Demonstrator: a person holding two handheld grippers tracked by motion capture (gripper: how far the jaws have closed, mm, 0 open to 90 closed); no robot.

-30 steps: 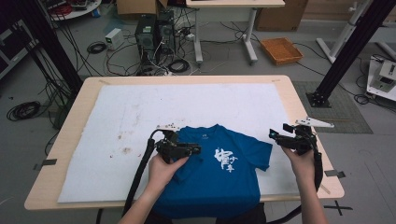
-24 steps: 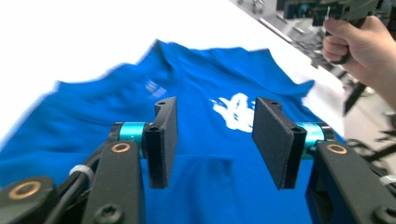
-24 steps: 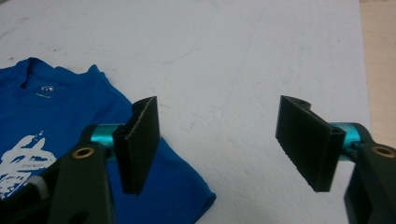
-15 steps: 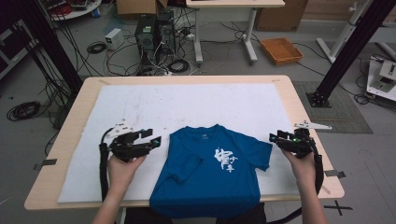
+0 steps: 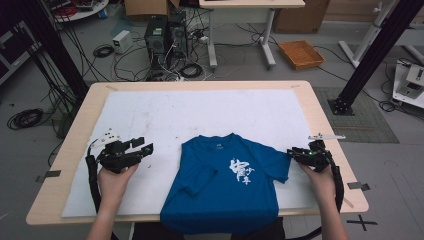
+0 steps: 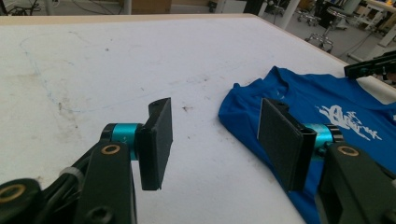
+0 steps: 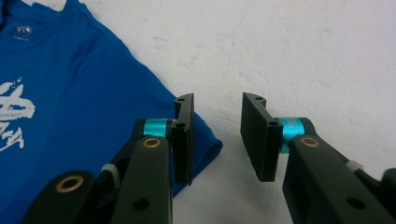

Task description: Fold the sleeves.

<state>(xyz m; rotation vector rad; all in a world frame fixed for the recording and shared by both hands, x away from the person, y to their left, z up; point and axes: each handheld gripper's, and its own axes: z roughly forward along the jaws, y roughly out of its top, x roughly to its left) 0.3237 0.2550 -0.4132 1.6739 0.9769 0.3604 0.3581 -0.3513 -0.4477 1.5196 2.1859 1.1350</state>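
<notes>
blue t-shirt (image 5: 227, 187) lies chest-up at the table's (image 5: 320, 107) near edge, hem hanging over it, one sleeve folded inward. likely light, soft and limp; it should bunch if dragged, so best pinched at a sleeve edge or shoulder seam. left gripper (image 6: 212, 133) hovers over bare white mat (image 5: 200, 112), jaws wide apart, holding nothing. right gripper (image 7: 215, 135) sits just beside the other sleeve tip, jaws parted, empty.

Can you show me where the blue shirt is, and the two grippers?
blue shirt (image 5: 225, 190): high view, on its chest.
left gripper (image 5: 142, 146): high view, between its fingertips.
right gripper (image 5: 294, 151): high view, between its fingertips.
</notes>
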